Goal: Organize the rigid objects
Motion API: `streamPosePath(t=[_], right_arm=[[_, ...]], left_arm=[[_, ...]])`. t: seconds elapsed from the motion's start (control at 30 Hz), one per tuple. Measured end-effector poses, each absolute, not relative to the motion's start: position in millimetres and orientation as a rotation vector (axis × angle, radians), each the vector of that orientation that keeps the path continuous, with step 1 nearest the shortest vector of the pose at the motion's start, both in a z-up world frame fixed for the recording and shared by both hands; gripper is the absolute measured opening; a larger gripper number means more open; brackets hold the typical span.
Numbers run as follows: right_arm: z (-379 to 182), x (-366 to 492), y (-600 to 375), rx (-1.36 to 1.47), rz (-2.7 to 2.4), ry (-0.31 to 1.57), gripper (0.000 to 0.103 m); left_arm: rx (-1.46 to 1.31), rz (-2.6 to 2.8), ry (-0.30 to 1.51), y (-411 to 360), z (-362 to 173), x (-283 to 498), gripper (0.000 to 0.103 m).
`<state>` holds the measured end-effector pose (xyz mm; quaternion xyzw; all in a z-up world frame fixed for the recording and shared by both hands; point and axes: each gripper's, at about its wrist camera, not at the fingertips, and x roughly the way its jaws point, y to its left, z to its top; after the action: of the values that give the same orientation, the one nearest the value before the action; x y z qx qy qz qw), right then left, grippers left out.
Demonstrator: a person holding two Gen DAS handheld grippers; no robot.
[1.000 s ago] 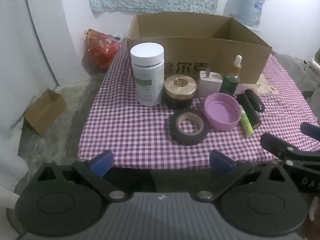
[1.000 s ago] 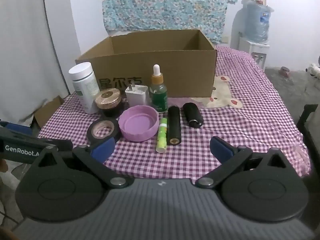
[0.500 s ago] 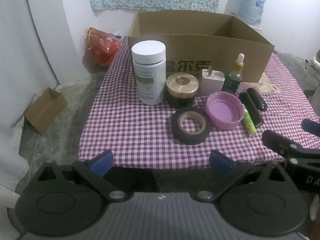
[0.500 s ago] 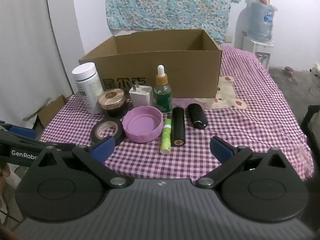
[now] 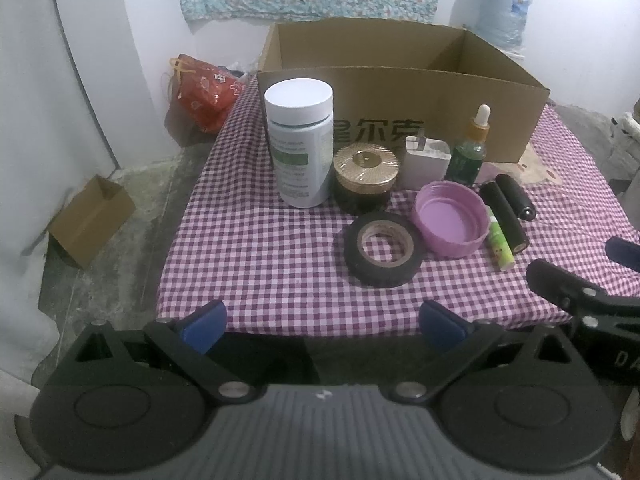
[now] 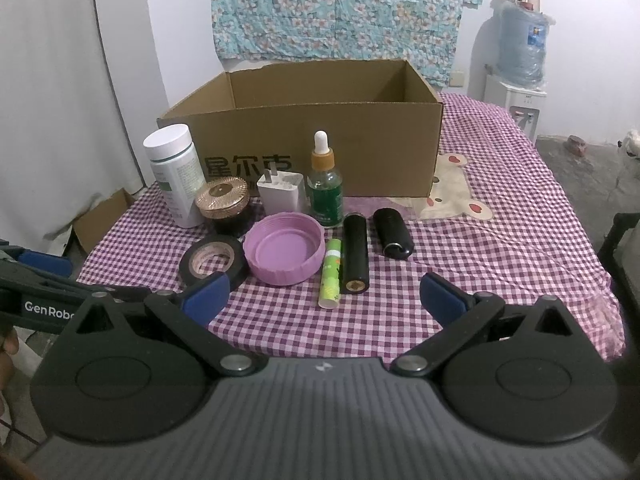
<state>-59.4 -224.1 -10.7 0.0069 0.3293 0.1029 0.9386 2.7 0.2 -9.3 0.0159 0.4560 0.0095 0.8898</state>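
Note:
On the purple checked cloth, in front of an open cardboard box, stand a white pill bottle, a gold-lidded jar, a white charger and a green dropper bottle. A black tape roll, a purple lid, a green tube and two black cylinders lie nearer. My left gripper is open and empty at the table's front edge. My right gripper is open and empty, just before the green tube.
A small cardboard box lies on the floor at the left. A red bag sits beyond the table's far left corner. A water dispenser stands at the back right. The table extends right of the objects.
Both grippers have risen slightly, so the objects sit a little lower in both views. Nothing on the table has moved.

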Motion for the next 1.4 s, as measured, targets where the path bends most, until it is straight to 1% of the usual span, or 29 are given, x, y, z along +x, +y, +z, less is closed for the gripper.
streamPosePath(t=[0.93, 1.4], right_arm=[[-11.8, -60.6, -220.8, -0.006, 0.209, 0.685, 0.102], [-14.1, -52.0, -222.2, -0.009, 0.209, 0.696, 0.102]], left_arm=[[0.023, 0.027, 0.954, 7.8, -10.6, -0.1, 0.103], [0.027, 0.035, 0.973, 3.4, -13.0, 12.1, 0.103]])
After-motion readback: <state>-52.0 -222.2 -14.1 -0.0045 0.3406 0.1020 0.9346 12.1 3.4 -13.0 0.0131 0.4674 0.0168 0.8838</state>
